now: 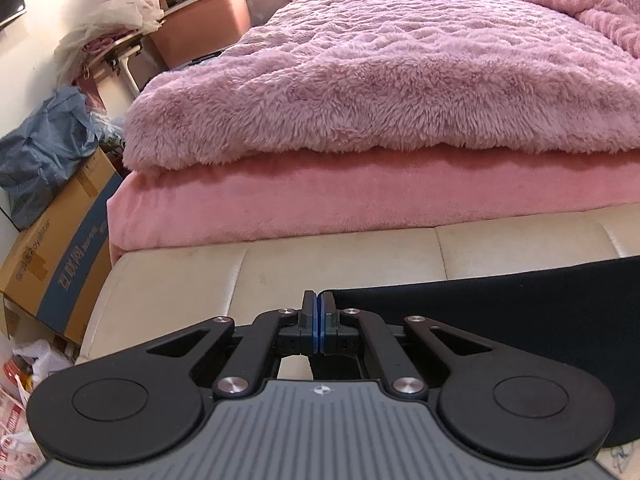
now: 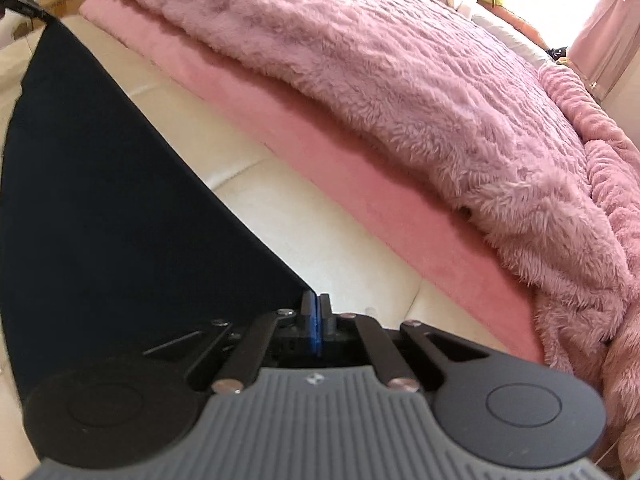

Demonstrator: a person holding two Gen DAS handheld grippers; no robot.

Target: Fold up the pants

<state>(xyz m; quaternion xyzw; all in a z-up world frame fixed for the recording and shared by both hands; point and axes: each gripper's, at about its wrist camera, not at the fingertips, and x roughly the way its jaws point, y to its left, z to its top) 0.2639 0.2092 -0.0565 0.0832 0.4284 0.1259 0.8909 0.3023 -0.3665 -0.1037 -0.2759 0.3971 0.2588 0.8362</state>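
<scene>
The pants are dark navy cloth stretched taut between the two grippers above a cream padded bench. In the left wrist view the pants [image 1: 500,312] run off to the right from my left gripper [image 1: 319,300], which is shut on their left corner. In the right wrist view the pants [image 2: 112,184] spread to the left from my right gripper [image 2: 316,304], which is shut on their right corner. The far corner reaches the other gripper [image 2: 24,6] at the top left.
A cream padded bench [image 1: 280,268] lies below, against a bed with a pink mattress cover [image 1: 340,196] and fluffy pink blanket [image 1: 400,80]. Cardboard box [image 1: 56,256], blue bag [image 1: 44,156] and pink bin [image 1: 204,32] stand at left.
</scene>
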